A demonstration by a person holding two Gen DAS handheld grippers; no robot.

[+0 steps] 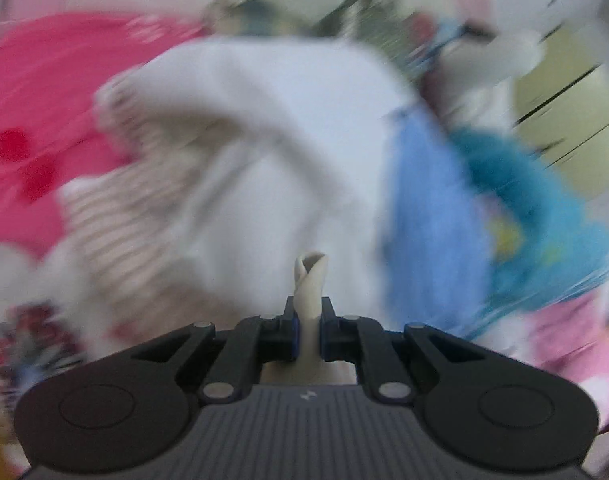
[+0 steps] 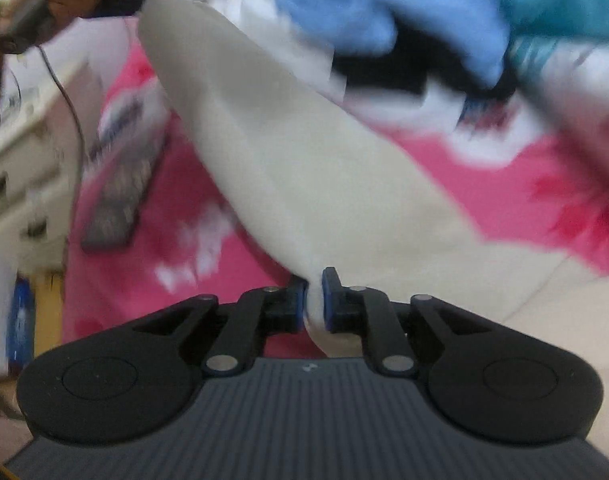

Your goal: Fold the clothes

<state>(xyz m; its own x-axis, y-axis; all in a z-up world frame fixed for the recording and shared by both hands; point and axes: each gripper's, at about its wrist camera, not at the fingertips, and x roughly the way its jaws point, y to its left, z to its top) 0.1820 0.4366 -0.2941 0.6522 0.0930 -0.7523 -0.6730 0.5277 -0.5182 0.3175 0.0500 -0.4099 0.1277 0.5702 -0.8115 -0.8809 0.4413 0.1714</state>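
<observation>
The left gripper has its fingers pinched together on a rolled edge of a cream-white garment, a curl of cloth poking up between the pads. The right gripper is likewise clamped on another part of the same garment, the fabric bunched in the narrow gap.

From the right fingers the cloth runs up and to the left as a taut, tapering band toward a dark gripper held in a hand at the top left of the right wrist view; that is probably the left one, though blur leaves it unsure. The long axis therefore seems to lie between the two grips, and the garment hangs in the air rather than lying flat.

Beyond it are a pink patterned sheet, a striped item, a light blue cloth and a teal fuzzy piece, all smeared.

The step in hand looks like carrying the stretched garment. Whether it is being spread out for folding or brought over in a fold cannot be settled. Either way, the next move needs both grips kept firm and the span level as it is lowered.
</observation>
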